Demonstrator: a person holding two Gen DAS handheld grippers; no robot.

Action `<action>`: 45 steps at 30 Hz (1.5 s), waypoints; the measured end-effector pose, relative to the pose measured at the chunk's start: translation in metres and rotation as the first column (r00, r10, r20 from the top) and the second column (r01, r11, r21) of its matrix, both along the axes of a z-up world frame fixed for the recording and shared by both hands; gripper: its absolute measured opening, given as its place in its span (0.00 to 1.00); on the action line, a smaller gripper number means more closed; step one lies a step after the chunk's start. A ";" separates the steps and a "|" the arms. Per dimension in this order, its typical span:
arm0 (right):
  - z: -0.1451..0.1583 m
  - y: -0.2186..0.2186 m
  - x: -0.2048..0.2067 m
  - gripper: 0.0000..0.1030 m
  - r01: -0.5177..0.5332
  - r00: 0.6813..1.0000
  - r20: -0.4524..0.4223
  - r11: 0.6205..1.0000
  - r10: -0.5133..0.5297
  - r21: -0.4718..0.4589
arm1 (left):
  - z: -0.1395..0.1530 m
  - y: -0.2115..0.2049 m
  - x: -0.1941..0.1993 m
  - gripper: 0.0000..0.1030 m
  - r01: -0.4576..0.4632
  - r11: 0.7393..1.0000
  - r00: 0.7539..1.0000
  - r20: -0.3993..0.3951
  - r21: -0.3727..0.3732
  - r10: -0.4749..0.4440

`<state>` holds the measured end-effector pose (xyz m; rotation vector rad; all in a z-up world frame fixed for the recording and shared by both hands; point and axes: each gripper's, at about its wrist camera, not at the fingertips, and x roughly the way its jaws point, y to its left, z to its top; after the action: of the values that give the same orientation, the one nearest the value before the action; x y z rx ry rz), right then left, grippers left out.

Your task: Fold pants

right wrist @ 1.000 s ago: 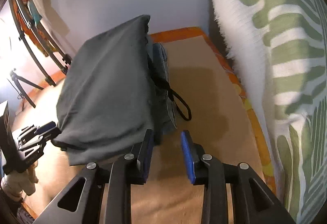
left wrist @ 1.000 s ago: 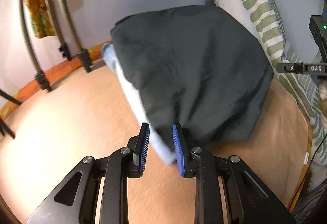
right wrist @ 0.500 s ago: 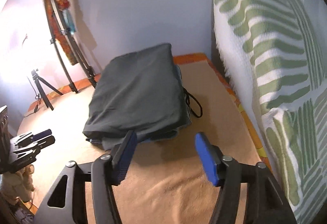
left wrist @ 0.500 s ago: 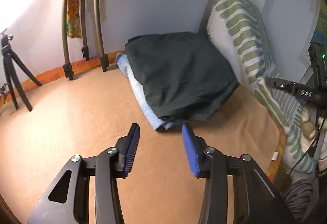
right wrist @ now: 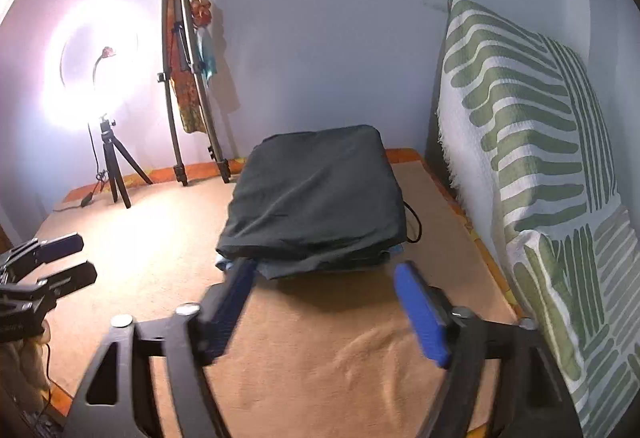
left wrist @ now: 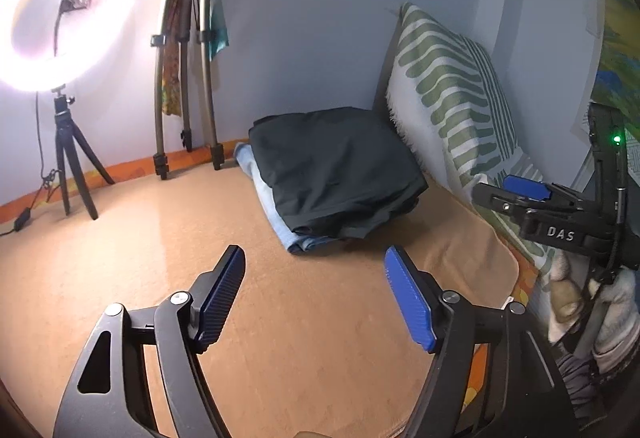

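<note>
Left wrist view: folded pants (left wrist: 336, 170) lie ahead, well apart from left gripper (left wrist: 316, 298); both grippers opening, nothing between them.

The right gripper (right wrist: 326, 302) hangs over the tan bed cover (right wrist: 320, 358), its jaws opening with nothing between them. Beyond it the folded dark pants (right wrist: 316, 198) lie on a light blue garment (right wrist: 224, 263). A green-striped pillow (right wrist: 532, 142) leans at right; the left gripper (right wrist: 60, 258) shows at the left edge.
</note>
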<state>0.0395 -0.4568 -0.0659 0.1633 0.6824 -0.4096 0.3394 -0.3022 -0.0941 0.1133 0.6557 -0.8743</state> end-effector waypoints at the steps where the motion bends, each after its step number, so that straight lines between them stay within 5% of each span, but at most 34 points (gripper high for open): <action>1: -0.001 0.003 -0.002 0.84 0.003 1.000 0.012 1.000 -0.003 -0.005 | 0.000 0.002 -0.004 0.71 0.000 1.000 1.000 0.009 -0.003 0.000; 19: -0.032 0.025 0.004 0.91 0.015 1.000 0.002 0.996 -0.015 -0.091 | -0.008 0.013 -0.006 0.82 -0.079 0.997 0.997 0.009 0.016 0.079; 25: -0.030 0.027 0.001 0.91 0.021 1.000 0.006 0.995 -0.020 -0.099 | -0.001 0.015 -0.009 0.99 -0.114 0.993 0.993 0.044 0.009 0.113; 45: -0.029 0.031 -0.001 0.92 0.008 1.000 0.007 0.996 -0.008 -0.084 | -0.002 0.021 -0.022 0.99 -0.115 0.993 0.991 0.073 0.016 0.114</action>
<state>0.0386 -0.4255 -0.0947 0.0876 0.6568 -0.4444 0.3176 -0.2816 -0.0965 0.1231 0.5978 -0.7499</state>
